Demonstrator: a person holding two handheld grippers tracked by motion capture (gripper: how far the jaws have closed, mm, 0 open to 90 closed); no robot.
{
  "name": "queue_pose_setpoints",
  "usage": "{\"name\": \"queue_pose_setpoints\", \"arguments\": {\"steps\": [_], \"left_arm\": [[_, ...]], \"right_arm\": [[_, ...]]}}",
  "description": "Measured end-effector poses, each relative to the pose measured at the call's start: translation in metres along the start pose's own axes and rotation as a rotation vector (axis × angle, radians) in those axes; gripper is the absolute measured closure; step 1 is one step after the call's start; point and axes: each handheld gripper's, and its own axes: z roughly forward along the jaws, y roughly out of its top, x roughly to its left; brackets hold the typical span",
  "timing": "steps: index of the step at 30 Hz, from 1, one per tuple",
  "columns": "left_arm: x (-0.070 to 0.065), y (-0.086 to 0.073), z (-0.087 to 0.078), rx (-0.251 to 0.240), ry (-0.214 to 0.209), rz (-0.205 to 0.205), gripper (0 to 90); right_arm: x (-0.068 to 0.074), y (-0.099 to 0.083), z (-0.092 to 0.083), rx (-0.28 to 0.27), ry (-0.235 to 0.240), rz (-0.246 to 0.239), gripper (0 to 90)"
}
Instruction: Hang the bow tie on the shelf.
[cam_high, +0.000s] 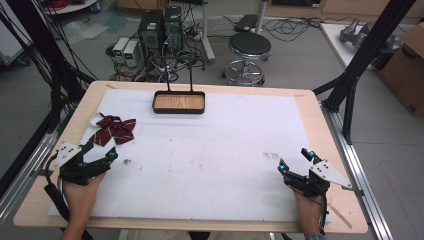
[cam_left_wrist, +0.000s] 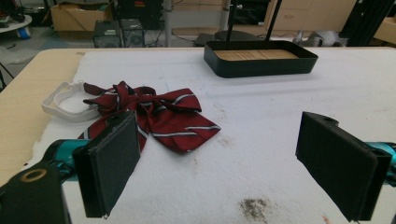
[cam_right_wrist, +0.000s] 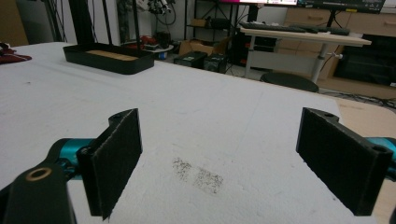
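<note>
Bow tie (cam_left_wrist: 154, 114) lies at the far left of the white worktop (cam_high: 210, 150), just past the left claw (cam_high: 97, 152). Both claws gape wide, holding nothing. Grabbing only its white strap (cam_left_wrist: 63, 105) could let the bow dangle and slip.

Both grippers (cam_high: 99, 151) (cam_high: 296, 159) wide open, empty

A black tray (cam_high: 178, 102) with a wooden bottom sits at the desk's (cam_high: 320, 150) far edge, a stool (cam_high: 249, 47) behind it.
</note>
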Motion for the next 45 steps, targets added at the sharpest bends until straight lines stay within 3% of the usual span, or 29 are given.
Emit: {"name": "queue_pose_setpoints", "arguments": {"steps": [22, 27, 35, 39, 40, 45], "left_arm": [[0.003, 0.005, 0.006, 0.002, 0.001, -0.009, 14.1], [0.014, 0.012, 0.012, 0.014, 0.036, -0.028, 14.1], [0.036, 0.031, 0.044, 0.045, 0.077, -0.03, 14.1], [0.043, 0.039, 0.069, 0.067, 0.082, 0.008, 15.2], [0.043, 0.039, 0.069, 0.067, 0.082, 0.008, 15.4], [0.053, 0.043, 0.103, 0.137, 0.104, 0.015, 17.9]], "right_arm": [[0.0, 0.0, 0.001, 0.003, -0.002, -0.003, 13.4], [0.0, 0.0, 0.0, 0.007, -0.005, 0.002, 13.4], [0.0, 0.0, 0.001, 0.008, -0.005, 0.004, 13.4], [-0.001, 0.0, 0.001, 0.013, -0.004, 0.003, 13.4], [-0.001, 0.0, 0.001, 0.01, -0.005, 0.002, 13.3], [-0.001, 0.0, 0.001, 0.011, -0.003, 0.002, 13.4]]}}
